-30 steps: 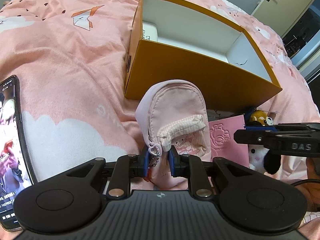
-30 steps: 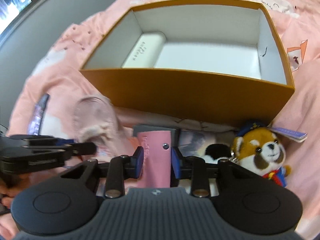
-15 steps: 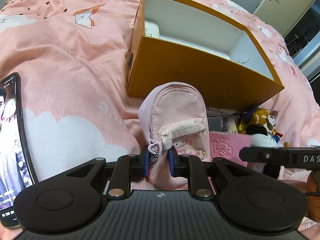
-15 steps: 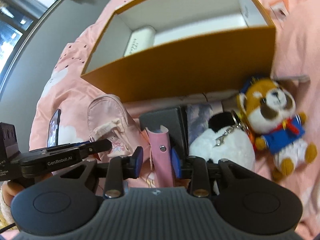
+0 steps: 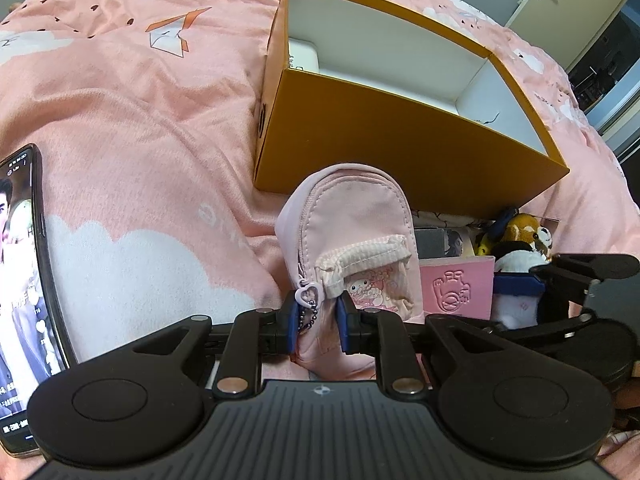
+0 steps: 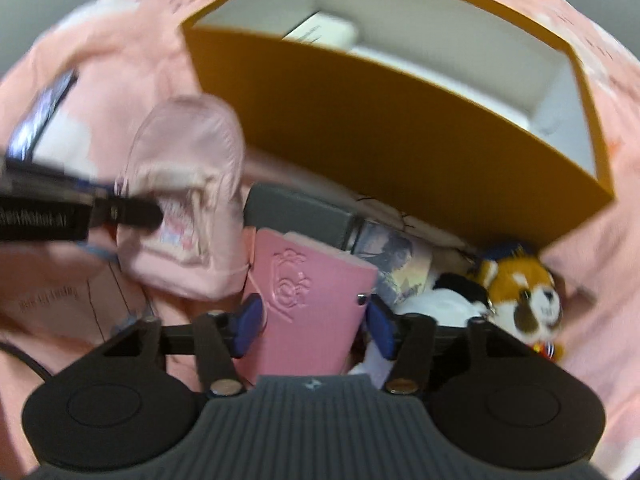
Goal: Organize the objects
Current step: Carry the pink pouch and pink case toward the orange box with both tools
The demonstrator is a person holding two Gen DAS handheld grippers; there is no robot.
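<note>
Pink mini backpack (image 5: 352,240) is pinched at its base by the left tongs (image 5: 318,322), on the bed before the orange box (image 5: 400,136); rightward, the pink card holder (image 6: 308,312) is flanked by the opening right tongs (image 6: 314,326).

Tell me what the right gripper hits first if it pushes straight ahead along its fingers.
Most likely the pink card holder: it already sits between the opening jaws of the right gripper. Beyond it lies a grey case; depth is unclear.
</note>
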